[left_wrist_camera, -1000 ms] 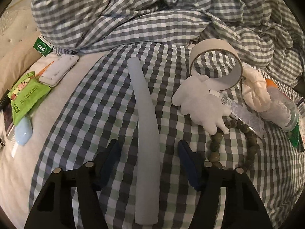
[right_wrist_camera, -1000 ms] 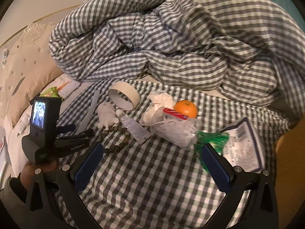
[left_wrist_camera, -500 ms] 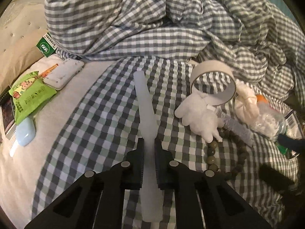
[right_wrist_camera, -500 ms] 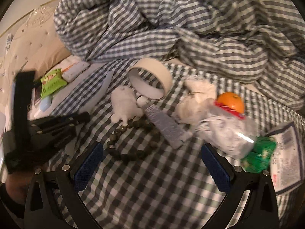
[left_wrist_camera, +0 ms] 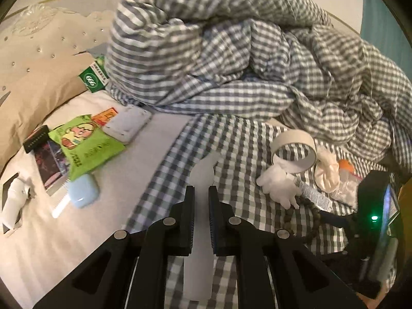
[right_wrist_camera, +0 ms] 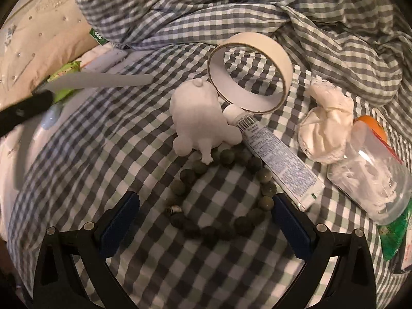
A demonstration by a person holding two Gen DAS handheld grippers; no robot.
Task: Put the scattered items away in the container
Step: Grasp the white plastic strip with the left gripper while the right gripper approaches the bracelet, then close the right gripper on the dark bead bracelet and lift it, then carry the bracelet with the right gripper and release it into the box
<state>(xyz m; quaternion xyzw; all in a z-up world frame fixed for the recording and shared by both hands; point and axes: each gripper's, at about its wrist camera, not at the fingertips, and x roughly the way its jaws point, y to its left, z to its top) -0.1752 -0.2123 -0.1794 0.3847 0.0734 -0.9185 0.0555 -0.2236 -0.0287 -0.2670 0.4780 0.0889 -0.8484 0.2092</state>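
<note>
My left gripper (left_wrist_camera: pixel 201 193) is shut on a long pale translucent strip (left_wrist_camera: pixel 203 172) and holds it lifted above the checked bedspread; the strip also shows in the right wrist view (right_wrist_camera: pixel 103 81). My right gripper (right_wrist_camera: pixel 204 206) is open, low over a green bead bracelet (right_wrist_camera: pixel 219 193) that lies between its fingers. Beyond the bracelet lie a white plush toy (right_wrist_camera: pixel 200 121), a tube (right_wrist_camera: pixel 275 154), a tape roll (right_wrist_camera: pixel 249 69), a white cloth bundle (right_wrist_camera: pixel 324 128), a clear plastic jar (right_wrist_camera: pixel 373 180) and an orange (right_wrist_camera: pixel 372 125). No container is in view.
A crumpled checked duvet (left_wrist_camera: pixel 231 51) fills the back. On the white sheet at left lie a green snack pack (left_wrist_camera: pixel 82 144), a white case (left_wrist_camera: pixel 127 125), a light blue case (left_wrist_camera: pixel 83 191) and a dark booklet (left_wrist_camera: pixel 49 162). A green wrapper (right_wrist_camera: pixel 396 229) lies at right.
My left gripper closed on the strip and raised it off the bed. My right gripper moved forward and down until the bracelet lies between its open fingers.
</note>
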